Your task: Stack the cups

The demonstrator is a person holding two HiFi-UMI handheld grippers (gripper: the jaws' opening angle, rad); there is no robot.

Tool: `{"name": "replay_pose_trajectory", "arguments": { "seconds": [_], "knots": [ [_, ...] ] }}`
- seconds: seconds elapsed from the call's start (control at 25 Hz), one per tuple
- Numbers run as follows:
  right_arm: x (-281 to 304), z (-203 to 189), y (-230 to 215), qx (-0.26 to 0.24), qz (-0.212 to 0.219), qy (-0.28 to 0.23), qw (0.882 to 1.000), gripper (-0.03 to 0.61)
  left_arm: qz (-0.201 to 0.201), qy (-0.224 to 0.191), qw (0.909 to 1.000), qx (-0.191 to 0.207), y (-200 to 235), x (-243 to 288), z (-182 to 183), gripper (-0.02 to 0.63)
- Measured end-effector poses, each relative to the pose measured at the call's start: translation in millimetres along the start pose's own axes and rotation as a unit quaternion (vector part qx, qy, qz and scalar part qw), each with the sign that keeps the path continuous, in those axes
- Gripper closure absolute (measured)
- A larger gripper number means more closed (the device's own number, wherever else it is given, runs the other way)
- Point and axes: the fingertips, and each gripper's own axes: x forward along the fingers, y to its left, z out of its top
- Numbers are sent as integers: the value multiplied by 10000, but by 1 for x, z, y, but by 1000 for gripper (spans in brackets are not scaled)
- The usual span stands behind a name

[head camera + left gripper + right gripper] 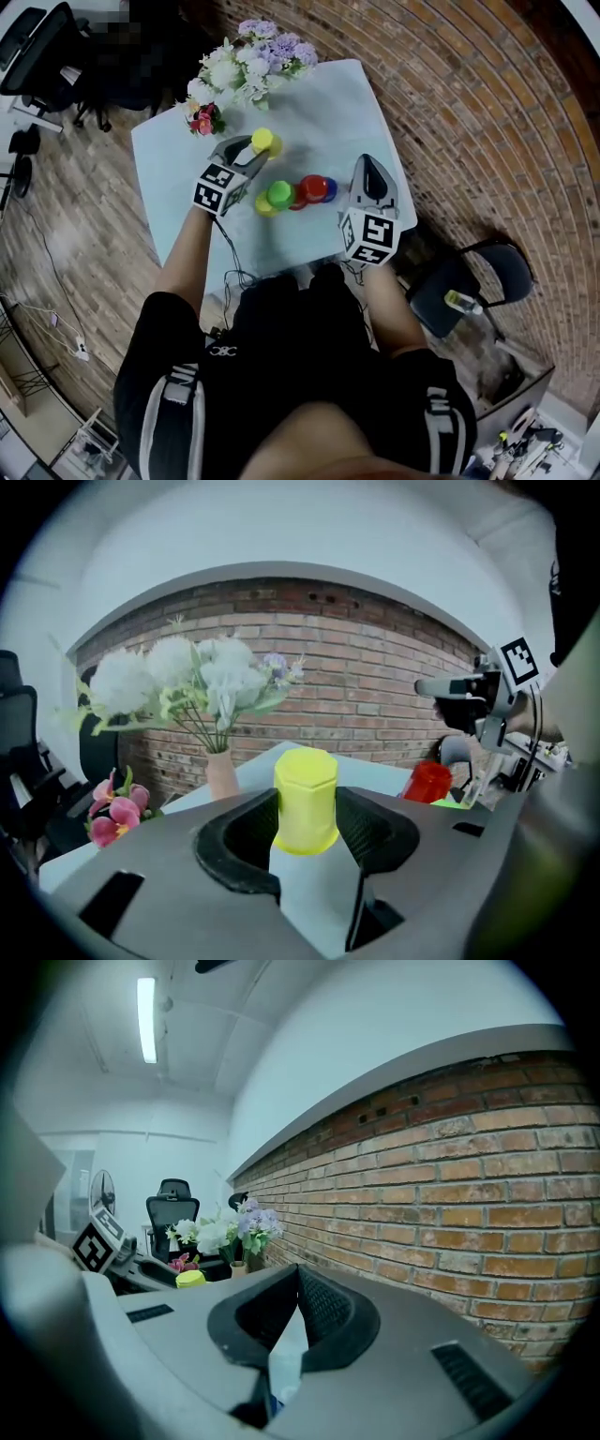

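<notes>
Table (347, 112): pale top, standing against a brick wall.
Flowers (248, 66): white and purple bunch at the far edge.
Left gripper (306, 822): jaws clamped on the yellow cup.
Right gripper (296, 1297): jaws together, nothing between them, at the table's right edge.
Yellow cup (264, 141): upside down, near the flowers.
Green cup (280, 194): mid-table, touching the red cup (313, 188).

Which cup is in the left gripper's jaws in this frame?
The yellow cup nearest the flowers: the left gripper clamps its sides. The green cup and red cup sit ungripped in the cluster nearer the person.
</notes>
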Motion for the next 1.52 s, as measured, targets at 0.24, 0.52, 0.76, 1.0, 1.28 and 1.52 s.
{"name": "replay_pose_trajectory", "arguments": {
  "seconds": [0.24,0.52,0.76,1.0,1.28,1.52],
  "knots": [
    [-9,6,4,-141,316,-83,9994,578,56,-217,9996,145,-36,-53,38,423],
    [-22,6,3,-94,526,-190,9984,578,-407,-196,9986,281,-97,-70,62,423],
    [-29,2,3,-129,682,-159,9975,578,-646,76,9974,324,-127,-59,52,425],
    [-37,0,0,-131,829,-203,9963,578,-683,363,9961,429,-139,-47,39,423],
    [-40,-3,4,-118,917,-178,9956,578,-647,229,9966,458,-140,-44,40,393],
    [-40,5,13,-105,1043,-327,9939,578,-509,-473,9970,327,-136,-68,67,314]
  ]
}}
